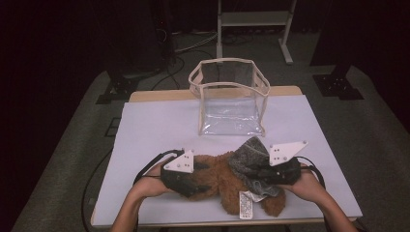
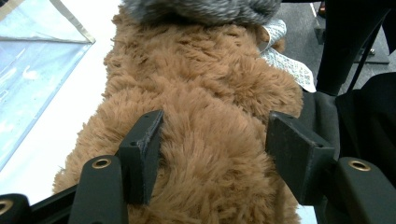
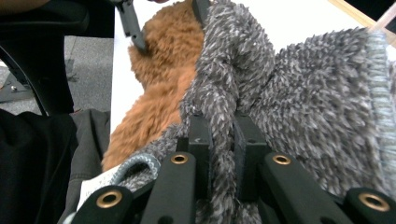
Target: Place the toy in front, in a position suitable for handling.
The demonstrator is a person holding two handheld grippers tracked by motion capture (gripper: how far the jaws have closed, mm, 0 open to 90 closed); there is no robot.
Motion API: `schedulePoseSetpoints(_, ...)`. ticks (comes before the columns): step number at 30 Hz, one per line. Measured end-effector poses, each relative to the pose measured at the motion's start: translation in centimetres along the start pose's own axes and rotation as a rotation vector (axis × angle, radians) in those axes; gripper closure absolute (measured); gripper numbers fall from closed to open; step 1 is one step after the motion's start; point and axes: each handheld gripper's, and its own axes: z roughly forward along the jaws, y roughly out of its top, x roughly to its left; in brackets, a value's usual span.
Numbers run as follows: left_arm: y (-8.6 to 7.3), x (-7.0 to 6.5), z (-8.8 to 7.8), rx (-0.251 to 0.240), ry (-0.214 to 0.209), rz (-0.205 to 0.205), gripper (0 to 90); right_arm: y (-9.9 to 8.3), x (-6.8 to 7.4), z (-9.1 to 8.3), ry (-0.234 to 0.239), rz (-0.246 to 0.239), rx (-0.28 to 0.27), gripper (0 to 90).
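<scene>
A brown plush toy point(image 1: 220, 182) lies near the table's front edge, with a grey fuzzy knit garment point(image 1: 249, 155) pulled partly over its right end and a white label point(image 1: 246, 205) below it. My left gripper point(image 1: 198, 181) comes in from the left. In the left gripper view its jaws point(image 2: 217, 140) press into the brown fur point(image 2: 205, 93) on both sides. My right gripper point(image 1: 263, 171) is at the toy's right end. In the right gripper view it point(image 3: 223, 130) is shut on a fold of the grey knit point(image 3: 317, 93), and the brown fur point(image 3: 163, 60) lies beyond.
A clear plastic bag with beige trim point(image 1: 227, 62) stands open at the back middle of the white table point(image 1: 159, 125), its wall point(image 2: 37, 60) near the toy's far side. Behind the table is a metal stand point(image 1: 254, 19) with cables on the floor.
</scene>
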Motion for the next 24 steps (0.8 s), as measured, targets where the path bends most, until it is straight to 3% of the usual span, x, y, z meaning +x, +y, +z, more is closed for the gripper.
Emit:
schedulePoseSetpoints(7, 0.1, 0.1, 0.1, 0.003, 0.008, -0.001, 36.3, -1.7, 0.3, -1.6, -0.012, 0.028, 0.024, 79.2)
schedulePoseSetpoints(10, 0.1, 0.2, 0.2, 0.014, 0.010, 0.002, 36.3, -1.1, 0.2, -2.0, -0.021, 0.018, 0.035, 79.2)
schedulePoseSetpoints(13, 0.0, 0.3, 0.2, 0.016, 0.019, -0.002, 35.8, 0.9, 0.1, -1.4, -0.039, -0.040, 0.058, 79.2)
schedulePoseSetpoints(17, 0.0, 0.2, 0.2, 0.012, 0.011, 0.000, 35.9, 3.5, -1.1, 0.1, -0.038, -0.070, 0.050, 79.1)
schedulePoseSetpoints(21, -0.1, 0.2, 0.1, 0.011, 0.014, 0.004, 35.8, 5.1, -3.1, 1.7, -0.041, -0.054, 0.058, 79.0)
schedulePoseSetpoints(24, -0.1, 0.3, 0.1, 0.006, 0.015, 0.004, 35.9, 4.5, -3.6, 2.7, -0.019, -0.033, 0.100, 79.0)
